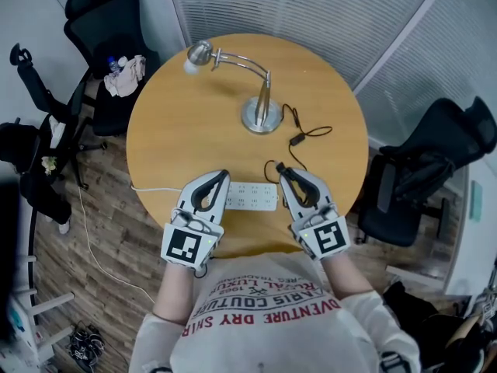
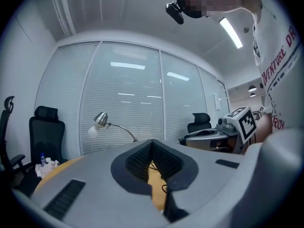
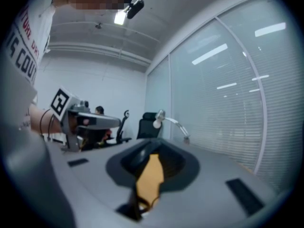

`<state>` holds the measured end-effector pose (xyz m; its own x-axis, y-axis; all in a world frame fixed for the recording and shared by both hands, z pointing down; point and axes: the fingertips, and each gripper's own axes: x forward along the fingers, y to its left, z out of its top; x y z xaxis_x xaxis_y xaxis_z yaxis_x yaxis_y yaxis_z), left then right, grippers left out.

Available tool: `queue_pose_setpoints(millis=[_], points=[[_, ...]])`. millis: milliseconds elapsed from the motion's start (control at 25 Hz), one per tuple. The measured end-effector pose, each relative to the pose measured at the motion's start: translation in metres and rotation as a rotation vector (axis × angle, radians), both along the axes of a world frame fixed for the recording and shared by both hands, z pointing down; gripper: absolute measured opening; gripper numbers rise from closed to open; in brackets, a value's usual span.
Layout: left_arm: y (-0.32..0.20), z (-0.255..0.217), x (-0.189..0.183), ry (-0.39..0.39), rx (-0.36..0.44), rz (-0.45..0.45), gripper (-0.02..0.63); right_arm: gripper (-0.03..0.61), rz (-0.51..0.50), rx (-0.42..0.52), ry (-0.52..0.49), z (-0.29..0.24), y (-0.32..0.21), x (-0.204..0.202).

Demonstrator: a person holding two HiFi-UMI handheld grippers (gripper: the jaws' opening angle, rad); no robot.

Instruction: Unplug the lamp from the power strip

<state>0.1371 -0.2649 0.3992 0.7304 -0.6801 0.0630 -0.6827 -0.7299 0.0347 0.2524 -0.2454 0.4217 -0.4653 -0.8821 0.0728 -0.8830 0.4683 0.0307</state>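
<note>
A silver desk lamp [image 1: 262,115] stands at the back of the round wooden table [image 1: 178,130]; it also shows in the left gripper view [image 2: 100,120] and the right gripper view [image 3: 160,115]. Its black cord [image 1: 311,133] loops forward to the white power strip [image 1: 251,196] near the front edge. My left gripper [image 1: 224,176] [image 2: 152,144] rests at the strip's left end, shut and empty. My right gripper [image 1: 282,169] [image 3: 151,151] lies over the strip's right end, hiding the plug. A dark upright piece and cord [image 3: 136,207] show low in its narrow jaw gap; a grip is not discernible.
The strip's white cable [image 1: 147,189] runs left off the table to the wooden floor. Black office chairs stand at the back left [image 1: 109,22] and at the right [image 1: 435,169]. Glass walls with blinds lie behind the table.
</note>
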Motion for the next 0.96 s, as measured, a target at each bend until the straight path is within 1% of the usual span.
queue_pose_setpoints(millis=[80, 320, 480, 560, 720, 960], points=[[-0.001, 0.003, -0.002, 0.008, -0.011, -0.006, 0.028, 0.074, 0.001, -0.005, 0.000, 0.001, 0.001, 0.001], [-0.003, 0.013, -0.003, -0.009, -0.011, 0.004, 0.028, 0.074, 0.013, -0.036, 0.002, 0.006, 0.000, 0.004], [-0.001, 0.020, 0.000, -0.007, -0.049, 0.011, 0.028, 0.074, 0.014, -0.044, -0.003, 0.010, 0.000, 0.002], [0.000, 0.022, 0.002, -0.012, -0.050, 0.020, 0.028, 0.074, 0.013, -0.046, -0.001, 0.010, -0.001, 0.002], [-0.001, 0.024, 0.002, 0.003, -0.077, 0.018, 0.028, 0.074, 0.018, -0.054, 0.011, 0.012, -0.002, 0.001], [-0.002, 0.030, 0.002, -0.014, -0.044, 0.041, 0.028, 0.074, 0.022, -0.074, 0.014, 0.017, -0.002, 0.000]])
